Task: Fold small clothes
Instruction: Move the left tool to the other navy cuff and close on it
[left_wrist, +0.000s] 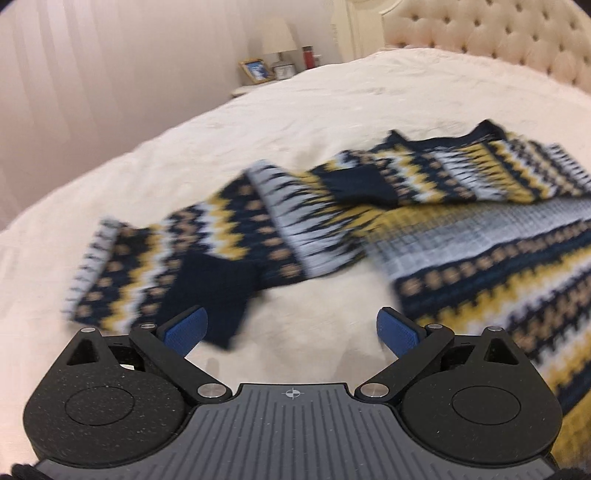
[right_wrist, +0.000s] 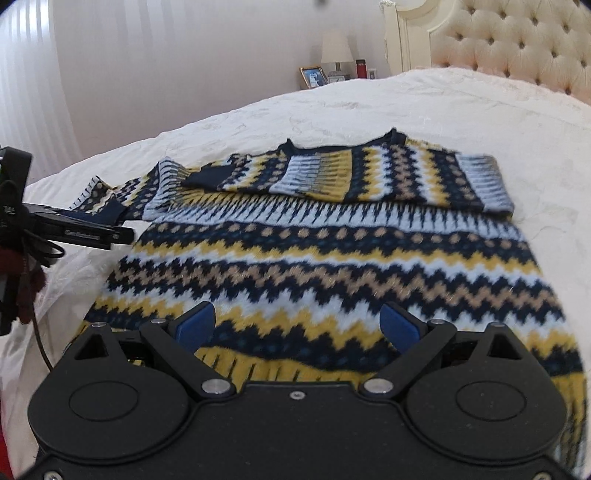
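A knitted sweater in navy, yellow, tan and white zigzag bands lies flat on the bed. Its right sleeve is folded across the chest. The left sleeve trails out to the side, its navy cuff doubled back. My left gripper hovers open over bare bedspread just in front of that cuff, with nothing between its blue pads. My right gripper is open wide above the sweater's hem, holding nothing. In the right wrist view the left gripper shows at the left edge, near the sleeve end.
The white bedspread spreads around the sweater. A tufted headboard stands at the back right. A nightstand with a lamp, a framed photo and a red bottle sits beyond the far bed edge. A cable hangs by the left gripper.
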